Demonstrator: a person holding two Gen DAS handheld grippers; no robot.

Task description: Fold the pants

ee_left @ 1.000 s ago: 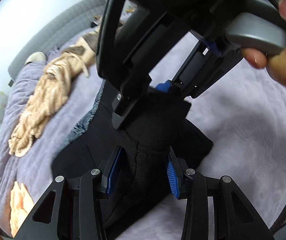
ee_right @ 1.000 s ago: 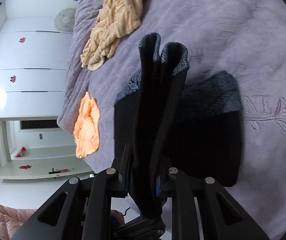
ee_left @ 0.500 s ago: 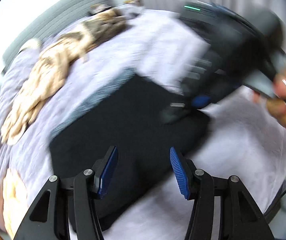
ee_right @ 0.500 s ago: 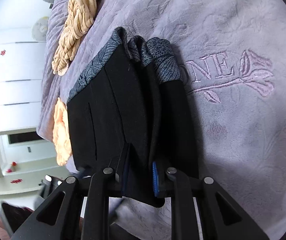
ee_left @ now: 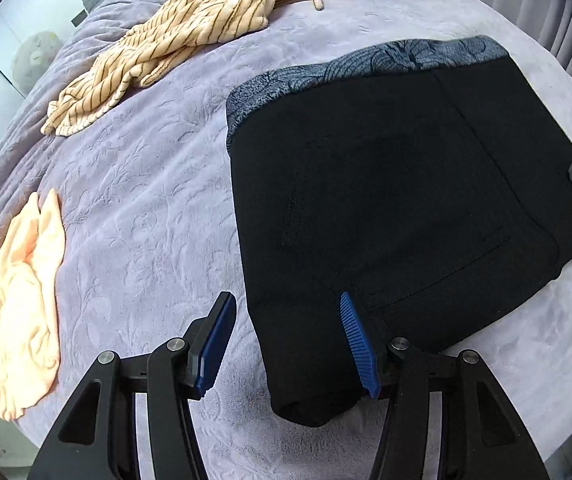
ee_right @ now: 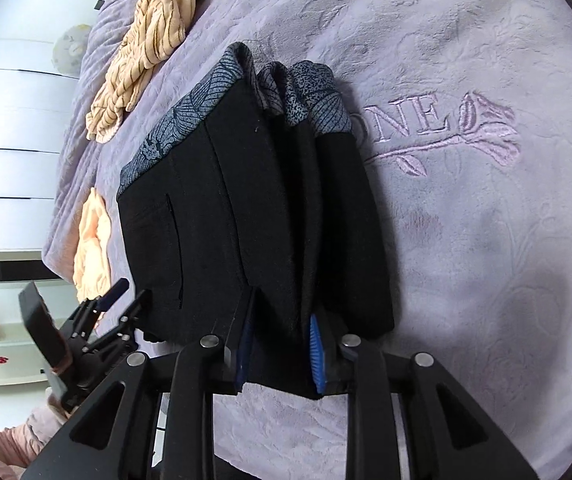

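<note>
Lilac bedspread (ee_left: 134,184): folded pants (ee_left: 385,208) flat, waistband far; left claw (ee_left: 286,344) agape, right claw (ee_right: 282,356) pinching hem.

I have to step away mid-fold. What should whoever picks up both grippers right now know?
Left gripper: open, holding nothing, jaws at the near edge of the black pants.
Right gripper: shut on the pants' near-right folded edge.
Pants: folded into a compact stack on the purple bedspread, patterned waistband at the far side.
Done: the folds appear made.
Left: release the right grip, probably flatten the stack.
</note>
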